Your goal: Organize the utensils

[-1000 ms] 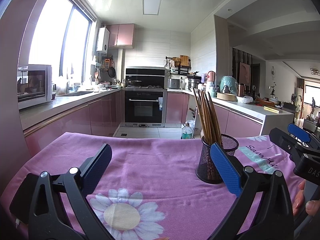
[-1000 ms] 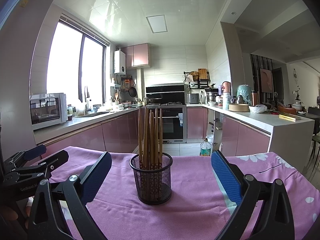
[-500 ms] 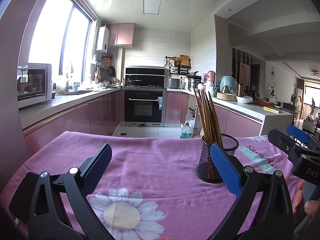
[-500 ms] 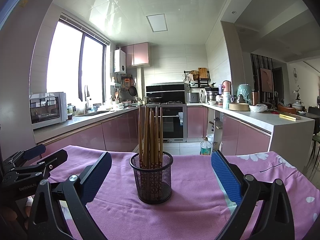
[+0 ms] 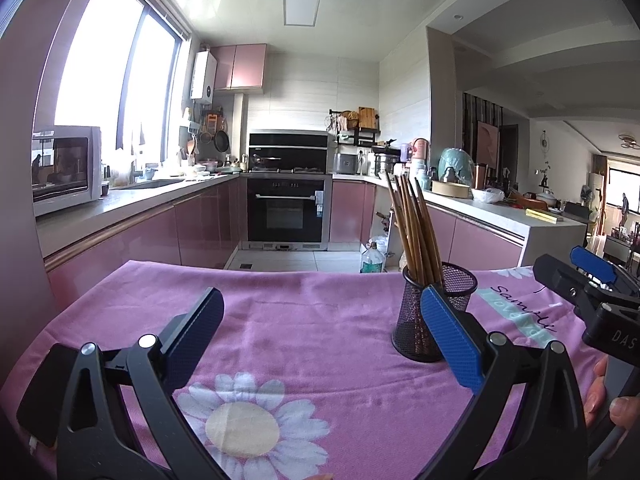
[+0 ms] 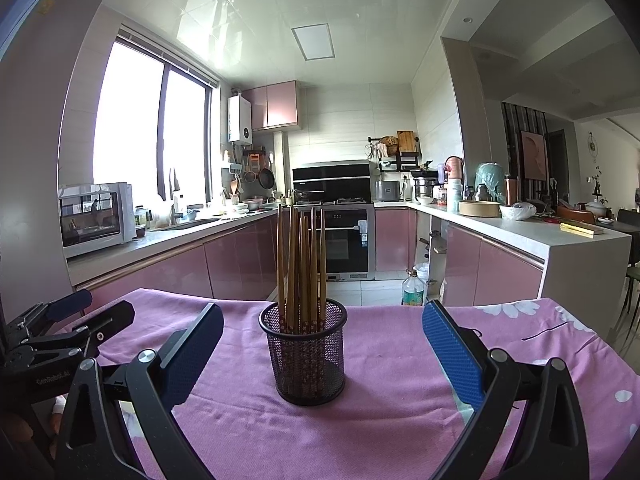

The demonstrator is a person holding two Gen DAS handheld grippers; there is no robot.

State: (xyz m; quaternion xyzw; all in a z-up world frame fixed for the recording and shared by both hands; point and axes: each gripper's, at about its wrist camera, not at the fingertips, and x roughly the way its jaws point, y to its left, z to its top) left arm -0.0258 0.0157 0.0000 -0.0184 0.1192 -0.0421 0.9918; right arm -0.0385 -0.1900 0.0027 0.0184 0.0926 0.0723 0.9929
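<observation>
Blue-padded tongs [image 6: 322,344] gape, level, empty.

Left gripper [image 5: 320,320]: I see a matte black plastic frame with triangular cut-outs in both arms.
Left fingers [image 5: 450,336]: flat blue pads with a fine woven texture, one bright, one in shade.
Left screws [image 5: 147,340]: round silver heads, two on each arm.
Right gripper [image 6: 322,336]: my view shows the same black frame, blue textured pads and silver screw heads.
Markings: white letters "DAS" on the right gripper's black body in the left wrist view; "GenRobot.AI" on the left gripper's body in the right wrist view.
Hand [image 5: 612,396]: fingertips at the right gripper's handle, no sleeve visible.
</observation>
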